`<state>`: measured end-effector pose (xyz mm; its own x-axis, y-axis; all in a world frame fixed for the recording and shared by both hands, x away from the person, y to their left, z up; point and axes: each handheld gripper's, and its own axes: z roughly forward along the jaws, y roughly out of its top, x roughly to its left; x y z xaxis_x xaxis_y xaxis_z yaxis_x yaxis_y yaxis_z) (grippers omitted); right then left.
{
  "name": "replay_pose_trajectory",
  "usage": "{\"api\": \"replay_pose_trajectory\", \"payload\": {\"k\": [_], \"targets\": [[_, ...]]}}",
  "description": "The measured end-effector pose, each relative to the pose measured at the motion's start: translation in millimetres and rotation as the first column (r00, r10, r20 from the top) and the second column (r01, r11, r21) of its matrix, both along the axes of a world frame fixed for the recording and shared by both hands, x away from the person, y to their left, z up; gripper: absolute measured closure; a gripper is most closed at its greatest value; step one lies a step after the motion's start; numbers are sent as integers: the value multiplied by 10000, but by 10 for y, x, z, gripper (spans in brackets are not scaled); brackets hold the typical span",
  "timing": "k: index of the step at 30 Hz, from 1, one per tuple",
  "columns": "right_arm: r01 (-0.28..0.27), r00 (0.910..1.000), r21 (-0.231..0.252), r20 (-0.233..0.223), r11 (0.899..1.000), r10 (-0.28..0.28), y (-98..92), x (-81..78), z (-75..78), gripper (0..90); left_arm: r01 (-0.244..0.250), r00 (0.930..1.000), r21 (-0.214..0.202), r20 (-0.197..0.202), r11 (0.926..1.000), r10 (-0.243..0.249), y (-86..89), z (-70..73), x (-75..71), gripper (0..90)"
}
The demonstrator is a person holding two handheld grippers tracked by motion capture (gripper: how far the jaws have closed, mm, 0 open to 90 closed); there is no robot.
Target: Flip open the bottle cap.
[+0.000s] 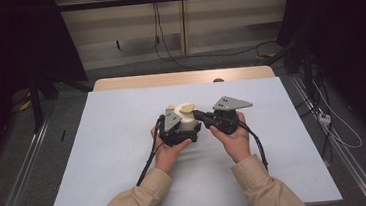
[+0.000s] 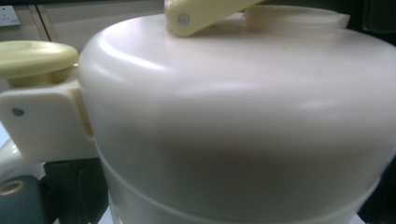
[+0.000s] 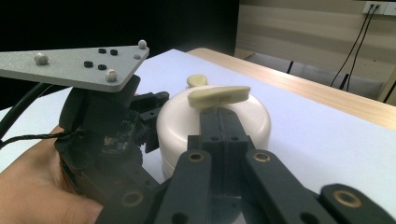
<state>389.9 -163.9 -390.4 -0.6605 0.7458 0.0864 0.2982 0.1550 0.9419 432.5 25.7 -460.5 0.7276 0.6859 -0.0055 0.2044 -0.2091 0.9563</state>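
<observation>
Jar: I see the cream lidded jar (image 1: 187, 118) at frame centre on the desk (image 1: 114, 139), between both tools.
Left hand-held gripper (image 1: 180, 128): clamped around the jar's left side.
Right hand-held gripper (image 3: 219, 122): jaws closed together, tips just under the jar's yellow lid handle (image 3: 218, 95).

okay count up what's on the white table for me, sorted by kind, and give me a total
Cream container with pale yellow handle: 1
Black hand-held grippers: 2, the left gripper against the container's side and the right gripper with its jaws closed together below the handle
Total: 3
</observation>
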Motion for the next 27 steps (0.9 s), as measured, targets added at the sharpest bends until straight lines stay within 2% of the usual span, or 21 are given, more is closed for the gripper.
{"api": "replay_pose_trajectory", "payload": {"k": [5, 27], "targets": [[6, 10000, -118, 89, 9999, -5, 26, 12, 1, 900, 2, 10000, 10, -4, 10000, -2, 1, 0, 0, 51], [-29, 9998, 30, 194, 10000, 28, 49, 40, 31, 900, -27, 10000, 38, 14, 10000, 27, -4, 0, -3, 51]]}}
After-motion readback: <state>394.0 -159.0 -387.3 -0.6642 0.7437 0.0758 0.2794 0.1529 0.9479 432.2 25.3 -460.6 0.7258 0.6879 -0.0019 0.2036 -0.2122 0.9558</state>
